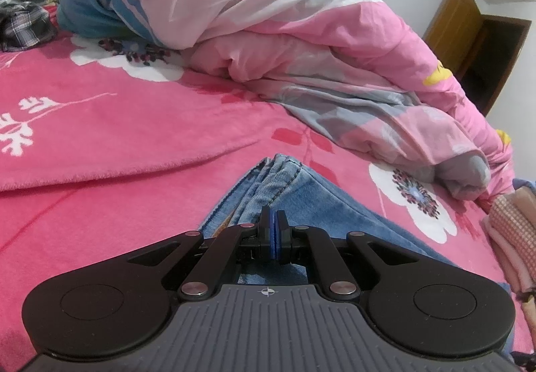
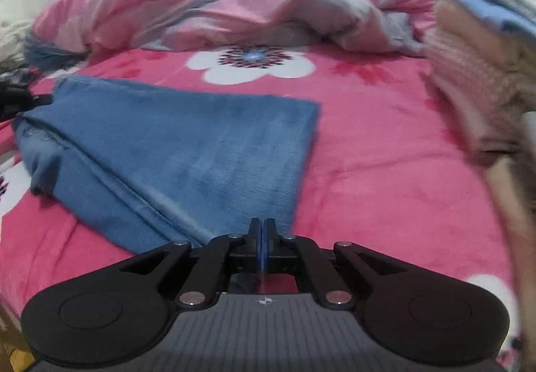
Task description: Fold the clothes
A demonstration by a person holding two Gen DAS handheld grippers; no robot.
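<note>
The left gripper (image 1: 274,216) has its fingers (image 1: 265,221) pressed together on a bunched edge of the one pair of jeans (image 1: 284,184), which lies partly folded on the pink bed (image 1: 117,124); the right gripper (image 2: 263,224) is fully closed at the jeans' near edge, and whether it pinches cloth cannot be told. Risk: if either pinch slips off the thick denim, the fold can fall open or skew. Count, near to far: two grippers, one pair of jeans, one stack of folded clothes (image 2: 475,77) at the right, one rumpled quilt (image 1: 268,20) behind.
</note>
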